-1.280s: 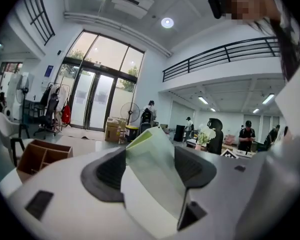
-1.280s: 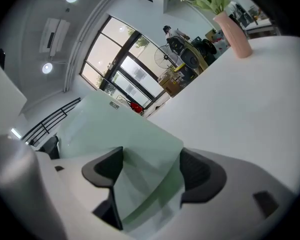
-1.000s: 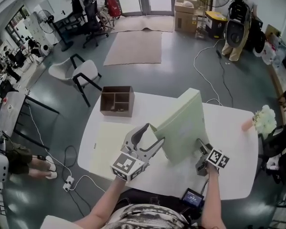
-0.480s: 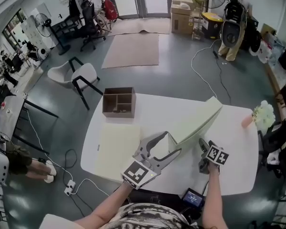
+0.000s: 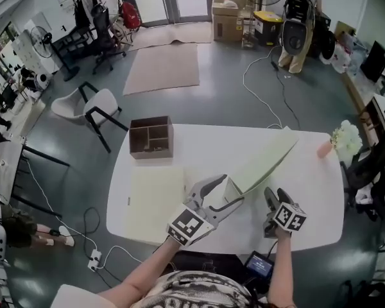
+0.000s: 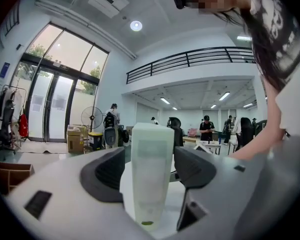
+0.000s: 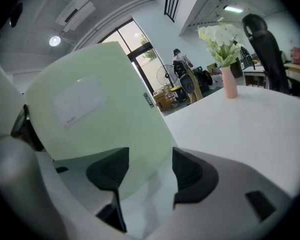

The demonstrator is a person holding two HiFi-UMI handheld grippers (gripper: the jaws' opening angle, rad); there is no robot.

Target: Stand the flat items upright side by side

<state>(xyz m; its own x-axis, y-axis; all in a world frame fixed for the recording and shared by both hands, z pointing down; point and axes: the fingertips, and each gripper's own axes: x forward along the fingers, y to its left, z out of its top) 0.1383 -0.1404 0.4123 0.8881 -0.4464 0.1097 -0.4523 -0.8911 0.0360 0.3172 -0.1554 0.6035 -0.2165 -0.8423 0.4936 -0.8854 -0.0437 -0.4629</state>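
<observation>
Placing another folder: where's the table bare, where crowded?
Bare: far strip between wooden box and tilted folder; right end of the table, between that folder and the vase. Crowded: front left, flat folder; front middle, left gripper holds the tilted folder, right gripper closing its jaws around the corner.

White flowers (image 5: 345, 138) standing in a pink vase (image 5: 325, 149) at the table's (image 5: 199, 143) edge, white chair (image 5: 93, 104) sitting near a rug (image 5: 162, 68)
</observation>
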